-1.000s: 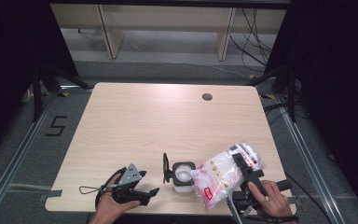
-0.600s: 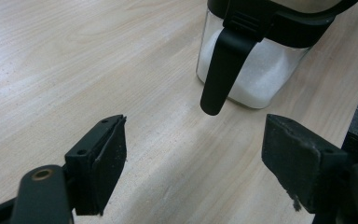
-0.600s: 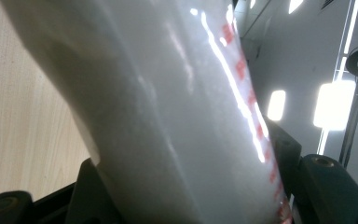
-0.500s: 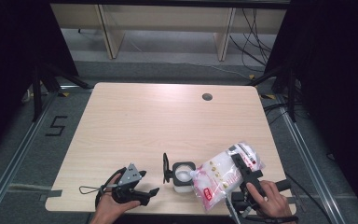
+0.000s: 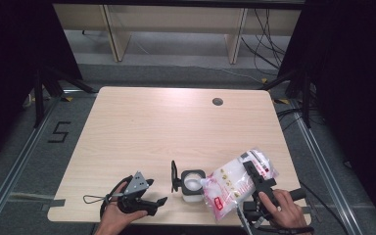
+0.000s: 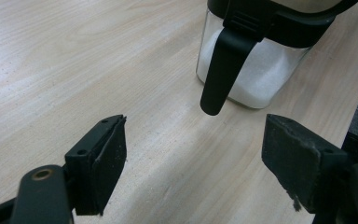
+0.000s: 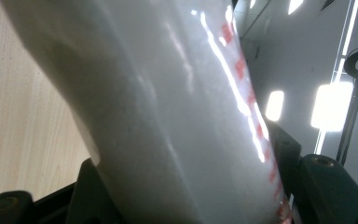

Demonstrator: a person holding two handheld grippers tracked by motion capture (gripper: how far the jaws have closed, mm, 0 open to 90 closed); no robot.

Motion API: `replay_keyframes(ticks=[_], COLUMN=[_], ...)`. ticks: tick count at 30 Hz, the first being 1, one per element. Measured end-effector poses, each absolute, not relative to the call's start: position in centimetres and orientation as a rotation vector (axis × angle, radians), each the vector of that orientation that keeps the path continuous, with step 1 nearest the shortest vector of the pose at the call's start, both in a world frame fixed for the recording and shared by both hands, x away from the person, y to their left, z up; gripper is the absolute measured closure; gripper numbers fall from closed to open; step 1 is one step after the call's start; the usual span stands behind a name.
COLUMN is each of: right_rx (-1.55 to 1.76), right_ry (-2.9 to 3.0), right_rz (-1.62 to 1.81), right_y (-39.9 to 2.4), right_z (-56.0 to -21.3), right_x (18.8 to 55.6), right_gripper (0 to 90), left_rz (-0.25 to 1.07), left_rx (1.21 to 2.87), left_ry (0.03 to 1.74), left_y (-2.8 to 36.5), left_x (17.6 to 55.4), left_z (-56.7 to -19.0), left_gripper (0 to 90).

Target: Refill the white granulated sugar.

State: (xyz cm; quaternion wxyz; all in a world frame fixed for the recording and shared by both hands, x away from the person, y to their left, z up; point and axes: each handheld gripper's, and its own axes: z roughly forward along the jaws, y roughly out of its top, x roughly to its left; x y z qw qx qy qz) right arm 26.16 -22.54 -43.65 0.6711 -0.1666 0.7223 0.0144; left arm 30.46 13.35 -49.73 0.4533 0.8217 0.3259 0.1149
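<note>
Fingers of the left gripper stand wide apart with nothing between them, the pads hovering over bare wood just left of the jar. Left gripper rests low at the near edge of the table, aimed toward the jar.

Jar: a clear square container with a black collar, sitting upright near the front edge, partly filled with white grains. Its hinged lid stands flipped open on the jar's left side, and its black clasp hangs down the glass.

Right of the jar, the right gripper is clamped on a plastic bag of white grains with red print. The bag bulges between both jaws in the right gripper view. It is tilted, its lower corner resting over the jar's mouth, so pouring appears to be the step in hand.

Judgement: the pour goes best if the bag's corner stays centred over the opening and the tilt is raised slowly, since the mouth is small against the bag. The idle left gripper could steady the jar; a nudge from the bag might shift it.

Surface: pale wood-grain tabletop, otherwise bare, with a round cable hole far behind the jar. Beyond the table lie grey floor, loose cables, light wooden furniture legs and dark curtains at both sides. A figure five is taped on the floor to the jar's far left.
</note>
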Motion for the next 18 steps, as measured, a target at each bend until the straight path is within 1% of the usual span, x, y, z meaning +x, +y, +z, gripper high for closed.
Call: replay_keyframes(ticks=[4, 5, 8, 16, 18], right_rx=[-0.356, -0.307, -0.376, -0.287, -0.328], right_ry=[1.636, 1.650, 1.633, 1.685, 1.683], right_rz=[0.041, 0.065, 0.041, 0.132, 0.120], right_y=[-22.58, -22.74, -22.59, -23.03, -23.03], right_z=[-43.78, -44.10, -43.58, -44.17, -43.75], right_x=[26.14, 26.02, 26.18, 26.39, 26.52], right_gripper=[46.4, 46.5, 46.5, 46.8, 47.0], left_rz=[0.293, 0.292, 0.292, 0.288, 0.288], left_rx=[2.036, 2.036, 2.038, 2.025, 2.026], left_ry=[0.797, 0.798, 0.795, 0.802, 0.801], left_y=[13.43, 13.42, 13.42, 13.39, 13.37], left_x=[30.52, 30.51, 30.49, 30.46, 30.45], left_z=[-49.69, -49.69, -49.68, -49.69, -49.69], left_gripper=[21.6, 21.6, 21.6, 21.7, 21.7])
